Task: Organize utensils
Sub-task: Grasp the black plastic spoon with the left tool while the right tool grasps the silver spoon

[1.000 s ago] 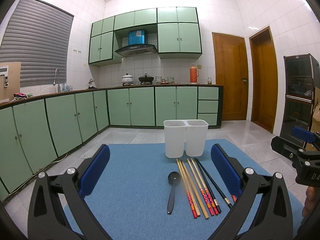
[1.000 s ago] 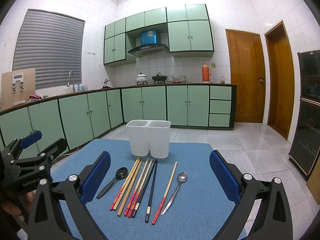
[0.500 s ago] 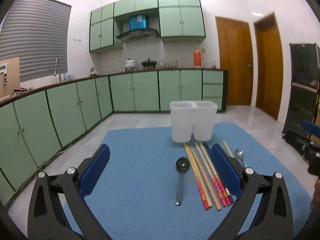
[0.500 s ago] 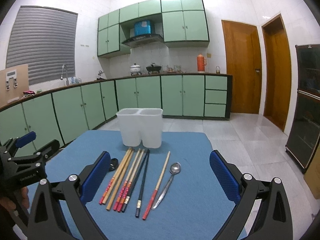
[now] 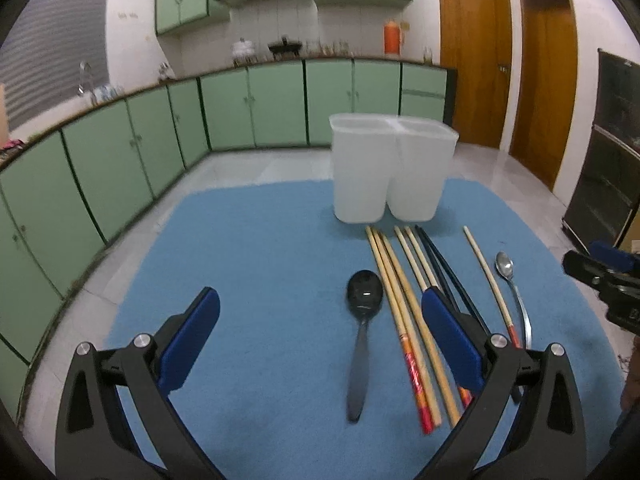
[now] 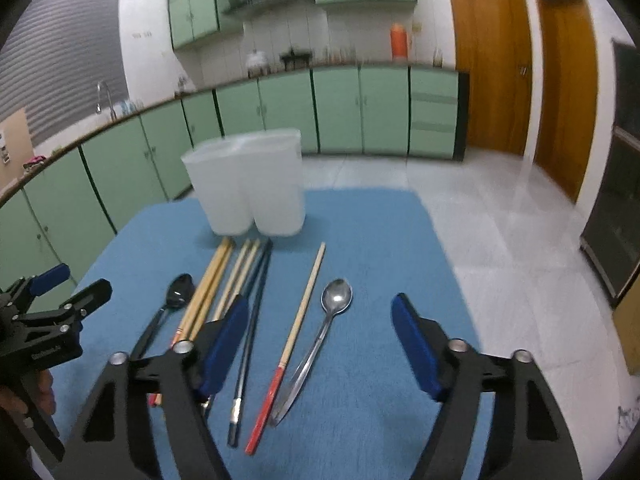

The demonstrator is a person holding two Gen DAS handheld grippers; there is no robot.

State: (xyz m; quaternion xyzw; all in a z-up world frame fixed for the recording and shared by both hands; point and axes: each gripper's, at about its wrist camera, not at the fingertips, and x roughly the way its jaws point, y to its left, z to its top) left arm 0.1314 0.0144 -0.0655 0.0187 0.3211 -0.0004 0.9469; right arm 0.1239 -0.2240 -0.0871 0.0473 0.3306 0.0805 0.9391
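**Twin black grippers with blue pads**

The left gripper (image 5: 320,344) and right gripper (image 6: 320,340) share one build: matte black angular arms with triangular cut-outs, each finger faced with a deep blue pad (image 5: 191,336). Round silver screws (image 5: 141,340) mark the pivots. Seen from the right wrist, the left unit carries small white lettering on its black body, too blurred to read.

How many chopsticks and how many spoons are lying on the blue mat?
Chopsticks: 7
Spoons: 2
Total: 9
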